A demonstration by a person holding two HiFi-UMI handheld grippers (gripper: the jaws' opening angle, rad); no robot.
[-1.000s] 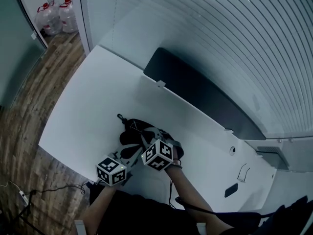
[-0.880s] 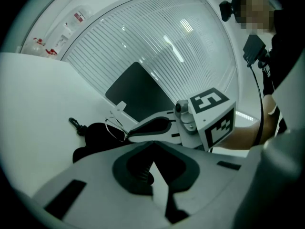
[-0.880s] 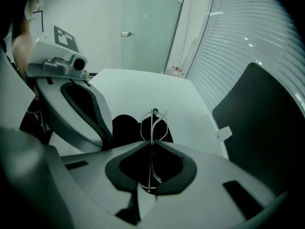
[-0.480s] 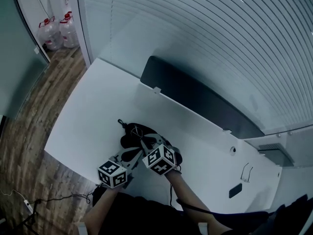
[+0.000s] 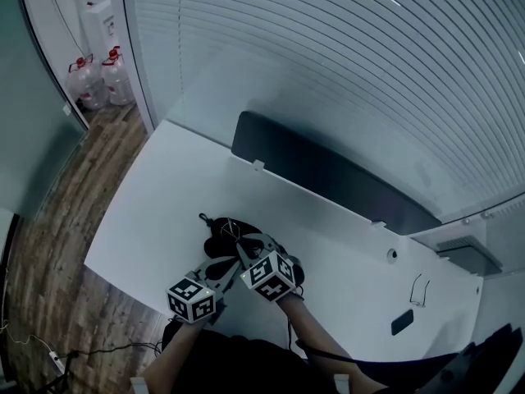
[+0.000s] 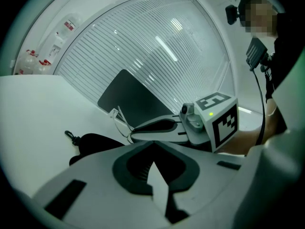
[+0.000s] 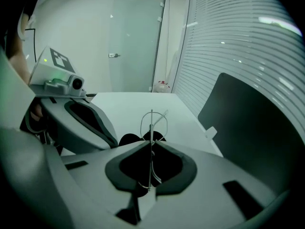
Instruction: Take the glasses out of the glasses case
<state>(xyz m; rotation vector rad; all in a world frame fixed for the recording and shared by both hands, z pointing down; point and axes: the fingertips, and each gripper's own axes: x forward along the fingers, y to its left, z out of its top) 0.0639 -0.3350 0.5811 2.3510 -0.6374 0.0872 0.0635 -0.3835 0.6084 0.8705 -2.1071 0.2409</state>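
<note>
The glasses (image 7: 151, 123), judged light and fragile, are being pinched by the wire frame between the closed fingers (image 7: 214, 175) of the right gripper (image 7: 151, 143), while the left gripper (image 6: 152, 143) is being held shut, seemingly empty.

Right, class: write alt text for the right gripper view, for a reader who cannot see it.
The right hand-held gripper is shut on thin wire-framed glasses, with a black glasses case just beyond on a white table. A dark panel stands at right.

White tabletop (image 5: 148, 195) with a dark panel (image 5: 328, 175) along its far edge. What look like water jugs (image 5: 115, 79) stand on wood floor (image 5: 41, 253).
</note>
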